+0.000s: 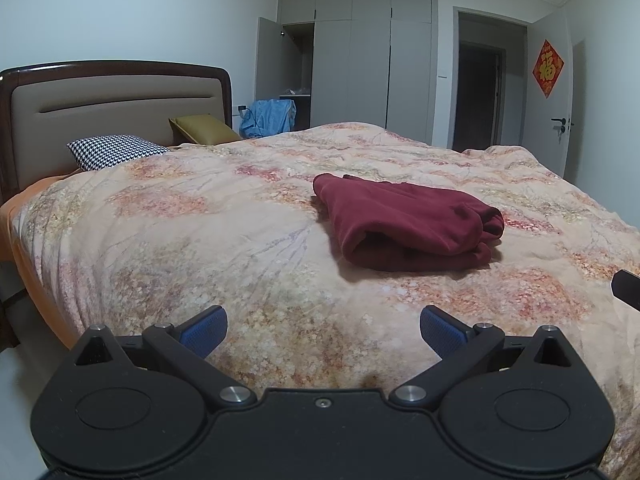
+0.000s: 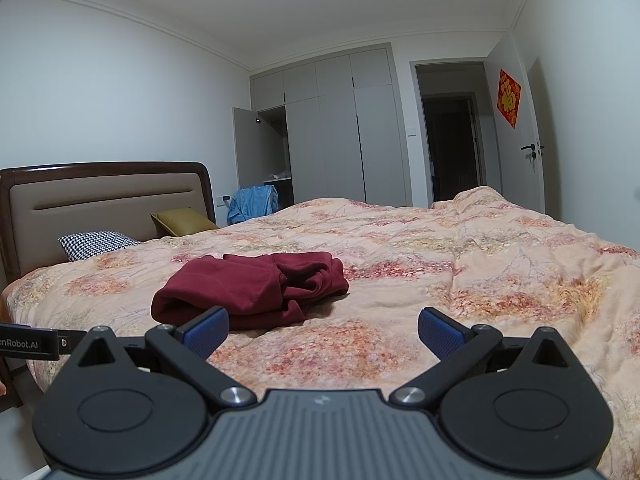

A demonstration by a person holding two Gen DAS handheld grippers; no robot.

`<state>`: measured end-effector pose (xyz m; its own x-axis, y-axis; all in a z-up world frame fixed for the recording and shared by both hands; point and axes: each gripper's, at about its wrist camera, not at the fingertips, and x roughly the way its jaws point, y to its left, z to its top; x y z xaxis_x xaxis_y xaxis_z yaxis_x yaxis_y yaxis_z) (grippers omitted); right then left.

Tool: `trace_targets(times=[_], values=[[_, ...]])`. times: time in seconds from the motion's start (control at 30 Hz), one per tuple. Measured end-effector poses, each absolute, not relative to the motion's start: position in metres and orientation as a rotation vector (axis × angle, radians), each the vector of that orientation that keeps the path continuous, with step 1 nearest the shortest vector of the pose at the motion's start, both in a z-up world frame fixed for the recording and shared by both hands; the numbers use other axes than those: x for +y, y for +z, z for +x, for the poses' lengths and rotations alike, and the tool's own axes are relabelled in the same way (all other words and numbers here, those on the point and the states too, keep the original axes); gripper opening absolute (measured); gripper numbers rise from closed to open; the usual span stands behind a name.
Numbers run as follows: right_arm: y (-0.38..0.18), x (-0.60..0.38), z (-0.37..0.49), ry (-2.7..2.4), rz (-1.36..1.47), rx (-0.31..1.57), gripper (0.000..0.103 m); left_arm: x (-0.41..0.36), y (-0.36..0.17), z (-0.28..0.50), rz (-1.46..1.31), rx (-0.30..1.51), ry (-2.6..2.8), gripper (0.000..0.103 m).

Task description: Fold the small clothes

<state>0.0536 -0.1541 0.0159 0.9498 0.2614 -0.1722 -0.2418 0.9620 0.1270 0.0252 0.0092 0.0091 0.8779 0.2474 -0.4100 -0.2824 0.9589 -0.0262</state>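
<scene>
Dark red fleece garment (image 1: 408,226) lies folded mid-bed on floral peach quilt (image 1: 200,240). Left gripper (image 1: 323,330), right gripper (image 2: 323,330): fingers wide, empty. Fold looks done; next, tidy loose edge.

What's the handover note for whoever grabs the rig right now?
Left tool: open, empty, held over the near edge of the bed.
Right tool: open, empty, also at the near edge.
Red garment: lies on the quilt in a rough folded bundle, ahead of both tools, touched by neither.
Done: garment looks folded over in layers, though the right-hand end is bunched and uneven.
Left: probably tidy that loose end or flatten the bundle. No other clothes to fold show on the quilt.
</scene>
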Motion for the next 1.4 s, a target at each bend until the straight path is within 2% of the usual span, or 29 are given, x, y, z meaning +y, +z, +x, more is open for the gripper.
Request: trace_targets(times=[1.4], values=[[0.014,-0.1539,0.0546,0.258,0.104,0.198,0.103,0.007,0.0052,0.0277,-0.108,0.464,0.311,0.102]])
